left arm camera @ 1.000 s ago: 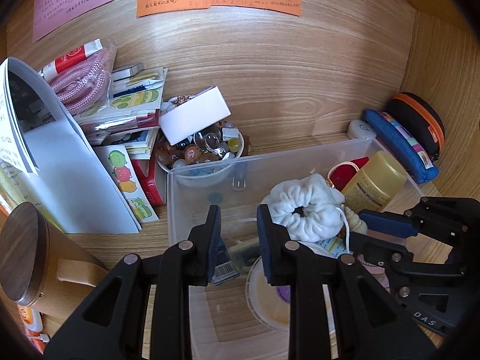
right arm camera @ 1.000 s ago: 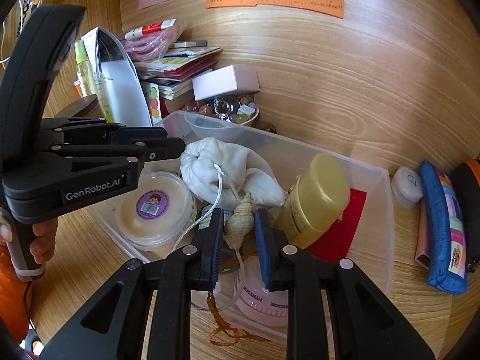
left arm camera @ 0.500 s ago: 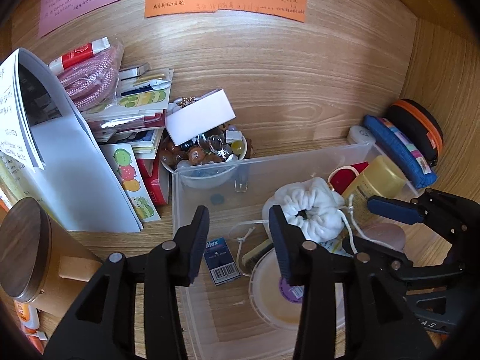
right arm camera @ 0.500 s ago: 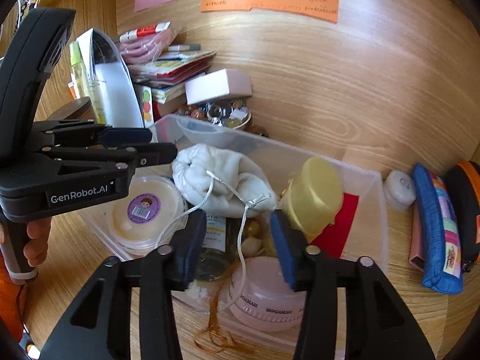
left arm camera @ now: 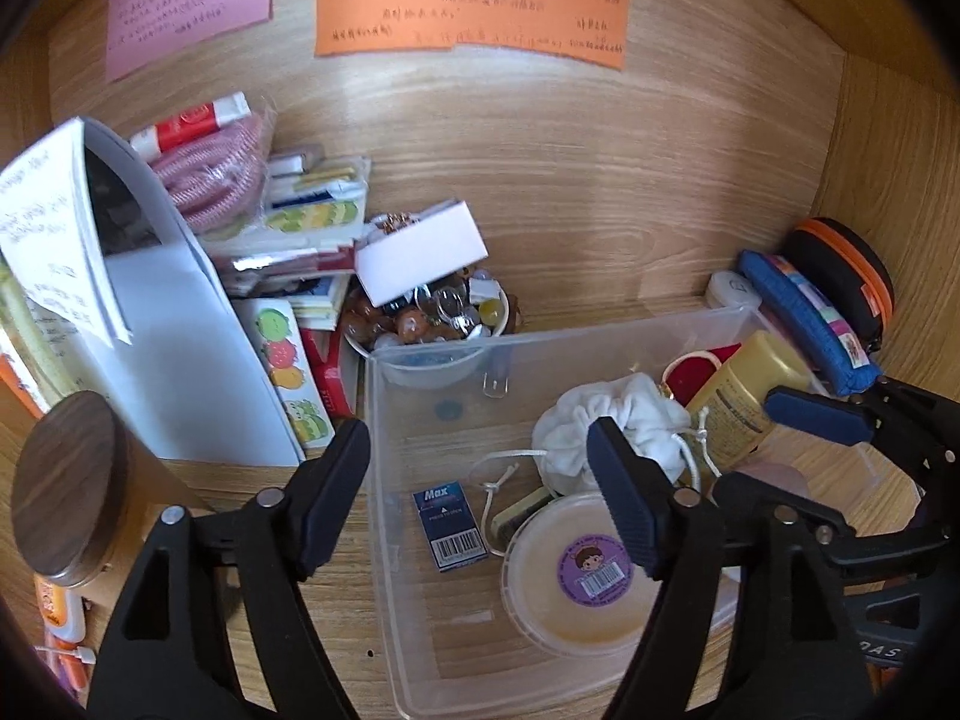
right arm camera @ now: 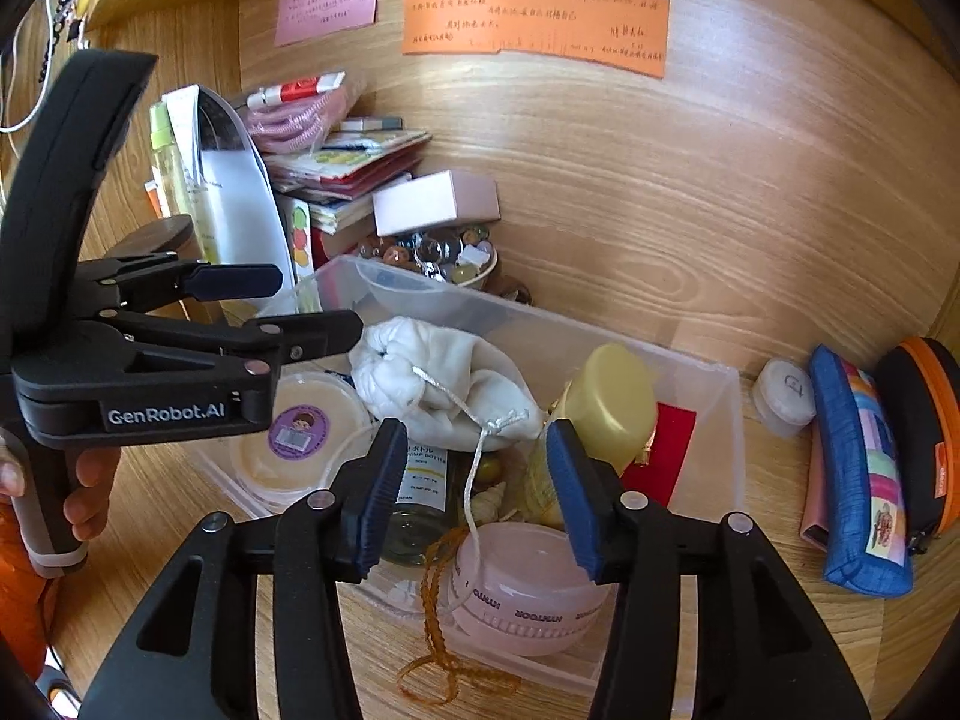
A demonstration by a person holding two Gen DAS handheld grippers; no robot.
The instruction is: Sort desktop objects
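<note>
A clear plastic box [left arm camera: 540,348] [right arm camera: 726,420] holds a white drawstring pouch [left arm camera: 600,426] [right arm camera: 444,378], a yellow bottle [left arm camera: 744,384] [right arm camera: 612,402], a round cream tub [left arm camera: 576,582] [right arm camera: 300,438] and a pink jar [right arm camera: 522,588]. My left gripper [left arm camera: 480,498] [right arm camera: 294,306] hovers over the box's left part, jaws opening. Below them a blue staples box [left arm camera: 450,525] lies loose on the box floor. My right gripper [right arm camera: 477,492] [left arm camera: 780,450] hangs over the near right part, jaws opening too. A seashell [right arm camera: 489,501] and the pouch string lie untouched beneath.
Behind the box stand a bowl of beads [left arm camera: 432,318] with a white carton [left arm camera: 420,258] on it, and stacked booklets [left arm camera: 312,222]. A wooden-lidded canister [left arm camera: 66,480] stands at the left. A blue pencil case [right arm camera: 858,468], a black-orange case [right arm camera: 918,432] and a white pot [right arm camera: 783,396] line the right wall.
Both grippers went from shut to open. The left one let go of the blue staples box, now on the box floor. The right one released the seashell, which dropped among the items.
</note>
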